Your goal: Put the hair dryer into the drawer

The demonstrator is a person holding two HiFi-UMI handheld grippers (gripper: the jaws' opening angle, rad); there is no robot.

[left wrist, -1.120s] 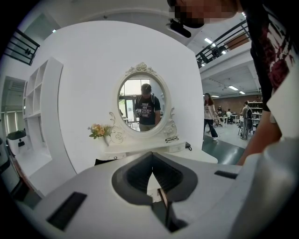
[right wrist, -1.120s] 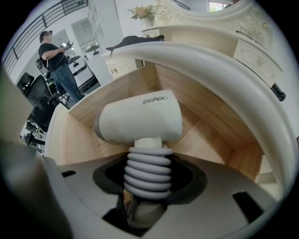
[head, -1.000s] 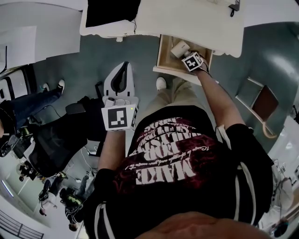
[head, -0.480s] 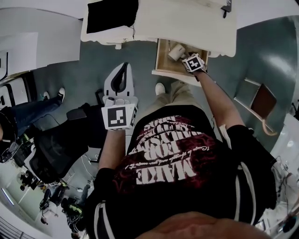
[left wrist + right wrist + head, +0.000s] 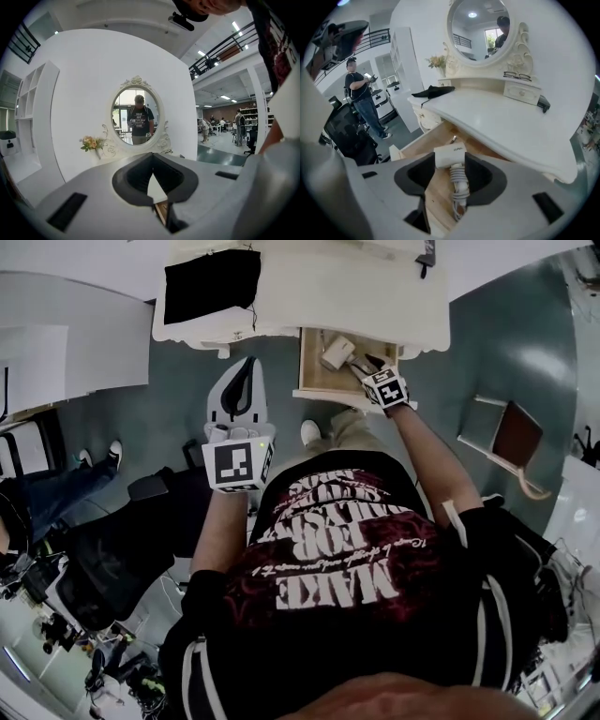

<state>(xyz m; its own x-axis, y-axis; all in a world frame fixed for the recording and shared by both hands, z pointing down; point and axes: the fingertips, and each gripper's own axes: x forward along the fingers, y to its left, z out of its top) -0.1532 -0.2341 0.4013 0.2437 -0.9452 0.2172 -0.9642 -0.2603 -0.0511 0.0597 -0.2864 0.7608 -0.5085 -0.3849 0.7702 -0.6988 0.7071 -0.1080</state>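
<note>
My left gripper [image 5: 151,165] has its fingers [image 5: 133,176] closed tip to tip, with nothing caught between them. In the head view it hangs over the floor, to the left of the drawer and clear of the table. My right gripper [image 5: 448,158] has just drawn its fingers [image 5: 411,176] in a little, but they stand apart and press on nothing. Through their gap I look down on the white hair dryer [image 5: 449,153]. It lies on the wooden bottom of the open drawer [image 5: 423,140], below my fingers and not touching them, and its coiled cord [image 5: 459,185] runs toward me. Over the drawer's back part juts the white table [image 5: 501,117]. A black cloth [image 5: 433,92] lies near its left end and a pair of glasses [image 5: 517,75] sits farther back. Behind those stand a small bunch of flowers [image 5: 437,61] and a round mirror [image 5: 478,28] in an ornate frame. Off to the left, well away, a person [image 5: 361,93] stands beyond a black chair [image 5: 347,131].
</note>
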